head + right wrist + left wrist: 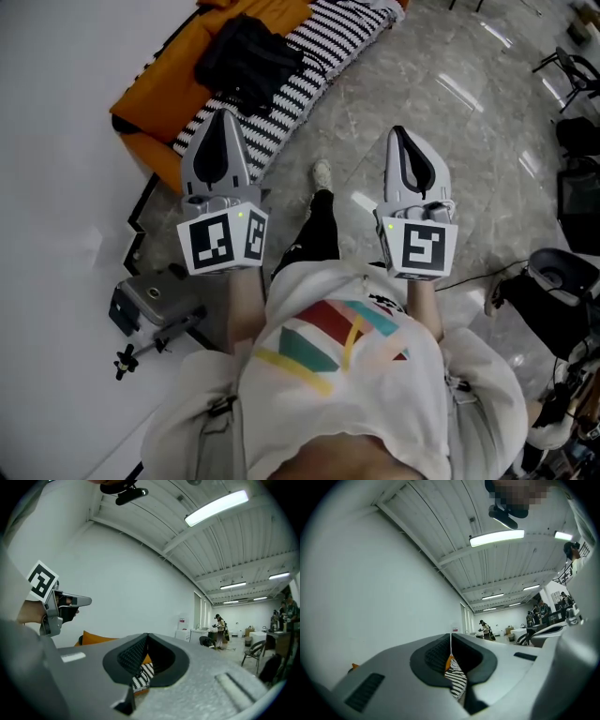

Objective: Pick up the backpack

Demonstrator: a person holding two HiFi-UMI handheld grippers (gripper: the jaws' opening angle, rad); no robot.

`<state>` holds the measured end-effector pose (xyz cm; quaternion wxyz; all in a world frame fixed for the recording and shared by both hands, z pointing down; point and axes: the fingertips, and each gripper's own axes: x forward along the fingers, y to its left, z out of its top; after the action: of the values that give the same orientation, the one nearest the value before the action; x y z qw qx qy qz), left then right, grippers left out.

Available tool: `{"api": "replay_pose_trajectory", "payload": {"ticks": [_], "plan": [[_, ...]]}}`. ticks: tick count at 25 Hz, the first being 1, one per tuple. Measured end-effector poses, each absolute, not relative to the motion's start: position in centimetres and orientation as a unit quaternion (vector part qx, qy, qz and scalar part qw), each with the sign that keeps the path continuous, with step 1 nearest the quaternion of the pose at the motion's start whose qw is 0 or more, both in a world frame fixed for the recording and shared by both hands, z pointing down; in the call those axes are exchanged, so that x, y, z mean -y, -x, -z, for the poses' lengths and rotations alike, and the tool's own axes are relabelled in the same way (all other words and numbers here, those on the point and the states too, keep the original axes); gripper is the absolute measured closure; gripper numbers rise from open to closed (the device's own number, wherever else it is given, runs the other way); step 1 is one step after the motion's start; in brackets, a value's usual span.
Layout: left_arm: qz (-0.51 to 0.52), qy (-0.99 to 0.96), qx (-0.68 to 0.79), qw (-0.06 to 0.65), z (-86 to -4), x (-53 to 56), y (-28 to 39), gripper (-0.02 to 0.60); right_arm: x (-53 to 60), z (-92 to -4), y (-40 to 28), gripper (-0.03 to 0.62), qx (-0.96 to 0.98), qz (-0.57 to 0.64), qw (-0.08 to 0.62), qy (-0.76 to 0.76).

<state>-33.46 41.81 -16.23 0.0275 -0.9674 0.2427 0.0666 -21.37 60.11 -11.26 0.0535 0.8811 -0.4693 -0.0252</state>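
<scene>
The black backpack lies slumped on a low couch covered in orange and black-and-white striped cloth, at the top of the head view. My left gripper is held in the air short of the couch's near edge, jaws shut and empty. My right gripper hangs beside it over the floor, also shut with nothing in it. In the left gripper view the closed jaws frame a sliver of striped cloth. In the right gripper view the closed jaws show striped cloth and an orange cushion.
A white wall runs along the left. A grey device on a small tripod sits on the floor at lower left. Black chairs and cables stand at the right. My foot is on the marble floor. Distant people work at far tables.
</scene>
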Motion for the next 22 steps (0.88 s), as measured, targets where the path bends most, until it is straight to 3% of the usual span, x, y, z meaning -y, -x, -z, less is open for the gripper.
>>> {"api": "replay_pose_trajectory", "payload": {"ticks": [11,22], "plan": [[-0.072,0.975,-0.205,0.046,16.2,-40.0,26.4,0.563,-58.7,9.9,16.1,0.589,0.440,0.020,0.065,-0.895],[-0.065,0.974,-0.214,0.036,14.3,-30.8,13.6,0.563,-50.2,8.5,4.7,0.589,0.453,0.024,0.084,-0.887]]}}
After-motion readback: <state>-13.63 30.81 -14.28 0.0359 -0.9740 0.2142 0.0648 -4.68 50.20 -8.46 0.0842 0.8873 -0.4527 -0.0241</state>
